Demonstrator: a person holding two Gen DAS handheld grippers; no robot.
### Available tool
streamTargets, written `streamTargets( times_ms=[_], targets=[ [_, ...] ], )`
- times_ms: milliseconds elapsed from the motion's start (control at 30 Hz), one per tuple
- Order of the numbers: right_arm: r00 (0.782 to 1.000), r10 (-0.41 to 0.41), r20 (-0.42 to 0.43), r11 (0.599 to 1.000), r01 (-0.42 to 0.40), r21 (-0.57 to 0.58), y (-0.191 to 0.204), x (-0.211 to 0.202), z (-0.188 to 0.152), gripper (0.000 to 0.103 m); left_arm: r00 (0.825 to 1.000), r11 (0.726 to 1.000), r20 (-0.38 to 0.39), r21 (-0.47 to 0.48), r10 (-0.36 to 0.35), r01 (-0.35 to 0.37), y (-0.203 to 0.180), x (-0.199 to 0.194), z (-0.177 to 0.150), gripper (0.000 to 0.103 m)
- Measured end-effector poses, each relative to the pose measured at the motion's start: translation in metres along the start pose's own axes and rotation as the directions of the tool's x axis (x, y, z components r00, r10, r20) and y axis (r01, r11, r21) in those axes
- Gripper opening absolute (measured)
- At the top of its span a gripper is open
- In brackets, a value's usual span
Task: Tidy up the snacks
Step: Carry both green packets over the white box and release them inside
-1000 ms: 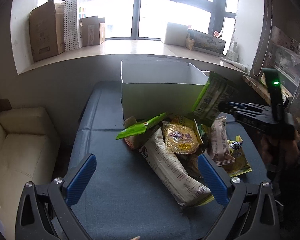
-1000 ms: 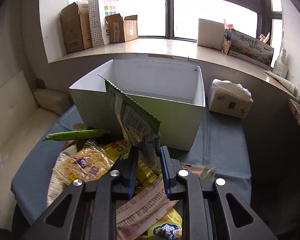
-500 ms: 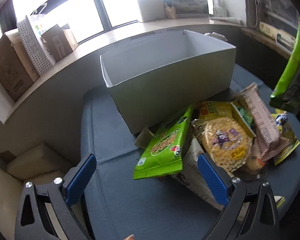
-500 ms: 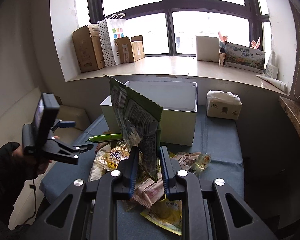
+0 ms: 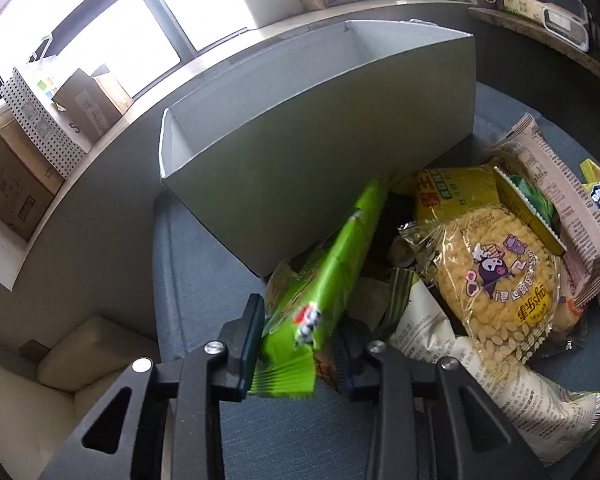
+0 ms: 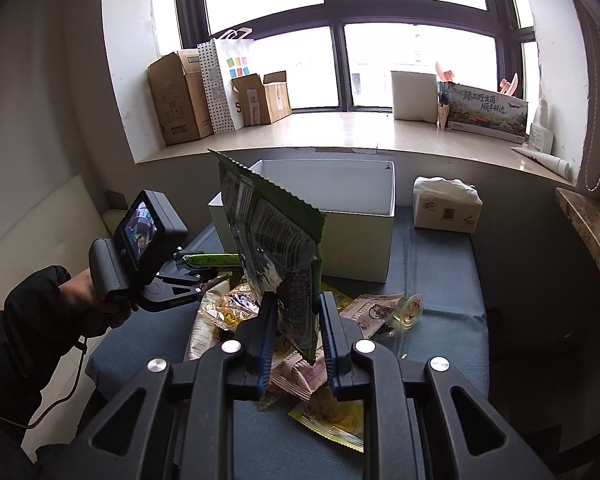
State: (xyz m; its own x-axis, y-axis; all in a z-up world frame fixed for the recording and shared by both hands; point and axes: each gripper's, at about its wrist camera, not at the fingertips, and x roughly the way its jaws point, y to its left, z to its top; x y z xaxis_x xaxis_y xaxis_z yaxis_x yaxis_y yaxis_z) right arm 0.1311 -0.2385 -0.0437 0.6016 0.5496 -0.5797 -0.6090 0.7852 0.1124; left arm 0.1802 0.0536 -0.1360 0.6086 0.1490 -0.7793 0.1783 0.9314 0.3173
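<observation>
Two tongs each clamp a light, crinkly snack: beside the white box [image 6: 352, 216] near the bench's [image 6: 440, 264] far edge, right tongs [image 6: 298, 336] hold a dark-green pouch [image 6: 268, 236] aloft by its bottom seam, left tongs [image 5: 300, 344] pinch a lime-green packet's [image 5: 328, 272] end.

White box [image 6: 356, 240] open-topped at frame centre, interior unobstructed from above, snack pile [image 6: 300, 344] crowding its near wall, tissue box [image 6: 446, 210] at right, bare blue tabletop [image 6: 436, 276] lane between them, left gripper [image 6: 192, 266] occupying the pile's left flank.
</observation>
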Motion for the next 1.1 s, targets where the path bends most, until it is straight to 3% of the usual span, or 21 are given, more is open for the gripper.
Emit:
streamTargets(
  times_ms=[33,167,267,400,567,667,767,933,1000,1100],
  targets=[
    [1.000,0.002,-0.001,1.000,-0.002,0.005,0.000,0.000,0.000,0.023,1.000,1.000,0.006,-0.011,-0.018,0.018,0.002,-0.003,0.000,0.025],
    [1.000,0.003,0.006,1.000,-0.003,0.018,0.000,-0.002,0.002,0.022,0.998,0.991,0.044,-0.122,-0.044,0.049,0.013,-0.025,-0.003,0.024],
    [1.000,0.001,0.021,1.000,-0.001,0.015,0.002,-0.003,0.007,0.022,0.986,0.966,0.134,-0.225,-0.101,0.130,0.023,-0.060,-0.010,0.019],
    [0.999,-0.004,0.033,1.000,0.003,0.019,0.003,0.002,0.023,0.023,0.967,0.920,0.233,-0.346,-0.106,0.185,0.036,-0.101,-0.011,0.016],
    [0.999,0.000,0.045,1.000,-0.001,0.017,0.000,0.025,0.063,0.022,0.943,0.910,0.324,-0.364,-0.075,0.198,0.053,-0.126,0.019,0.016],
    [0.999,0.002,0.037,0.999,-0.003,0.040,-0.009,0.046,0.087,0.022,0.933,0.899,0.343,-0.366,-0.109,0.240,0.066,-0.124,0.040,0.015],
    [1.000,-0.009,0.026,0.998,0.008,0.058,-0.019,0.065,0.108,0.022,0.932,0.901,0.348,-0.367,-0.097,0.231,0.076,-0.119,0.060,0.015],
    [1.000,-0.016,0.011,0.996,0.015,0.084,-0.041,0.098,0.144,0.022,0.916,0.881,0.392,-0.396,-0.091,0.257,0.102,-0.109,0.104,0.015],
    [1.000,-0.019,-0.007,0.994,0.020,0.106,-0.053,0.113,0.159,0.022,0.919,0.867,0.382,-0.419,-0.100,0.269,0.112,-0.094,0.122,0.015],
    [0.998,-0.016,-0.066,0.991,0.025,0.133,-0.070,0.143,0.174,0.022,0.941,0.870,0.328,-0.434,-0.088,0.232,0.118,-0.063,0.145,0.015]
  ],
)
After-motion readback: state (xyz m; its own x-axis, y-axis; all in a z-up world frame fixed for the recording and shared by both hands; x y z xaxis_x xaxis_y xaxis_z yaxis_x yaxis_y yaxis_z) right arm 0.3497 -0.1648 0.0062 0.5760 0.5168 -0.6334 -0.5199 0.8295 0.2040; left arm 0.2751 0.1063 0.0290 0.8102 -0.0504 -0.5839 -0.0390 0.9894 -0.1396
